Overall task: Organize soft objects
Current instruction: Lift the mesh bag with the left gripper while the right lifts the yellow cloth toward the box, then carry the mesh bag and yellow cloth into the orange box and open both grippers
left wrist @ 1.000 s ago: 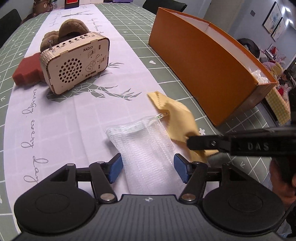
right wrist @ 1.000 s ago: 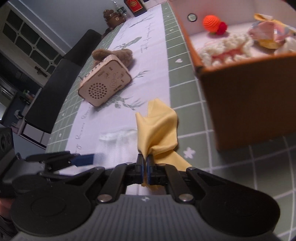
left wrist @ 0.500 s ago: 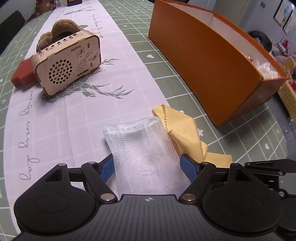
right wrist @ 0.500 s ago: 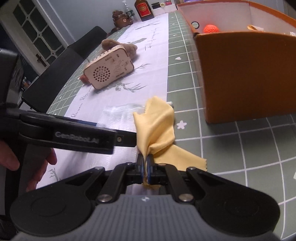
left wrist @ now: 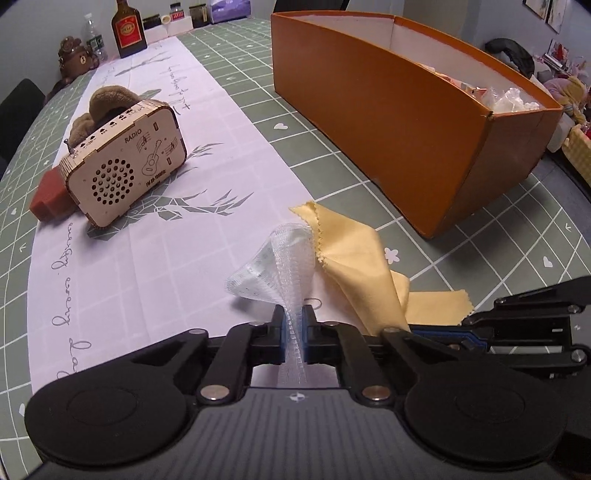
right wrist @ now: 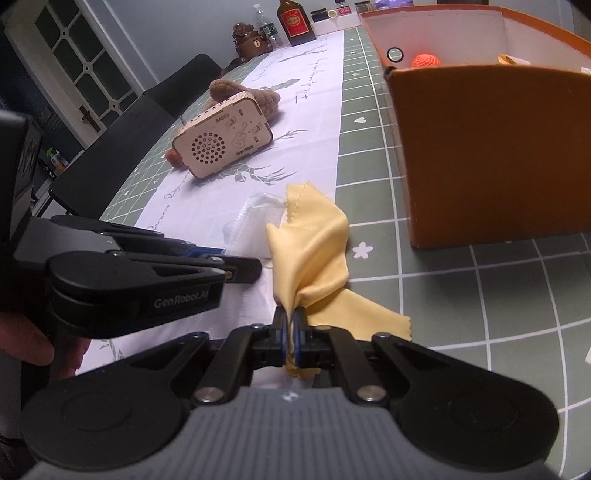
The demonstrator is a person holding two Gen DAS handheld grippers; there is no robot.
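My left gripper is shut on a white mesh cloth, which bunches up between the pads just above the table runner. My right gripper is shut on a yellow cloth whose far corner lies on the table. The yellow cloth also shows in the left wrist view, right of the mesh. The mesh cloth shows faintly in the right wrist view. The left gripper's body lies to the left of the right gripper. The orange box stands to the right and holds soft items.
A wooden radio sits on the white runner, with a brown plush toy behind it and a red block beside it. A bottle and jars stand at the far end. Dark chairs line the left side.
My left gripper has closed on the white mesh cloth and bunched it up. The right gripper keeps its hold on the yellow cloth and has lowered beside the left one.
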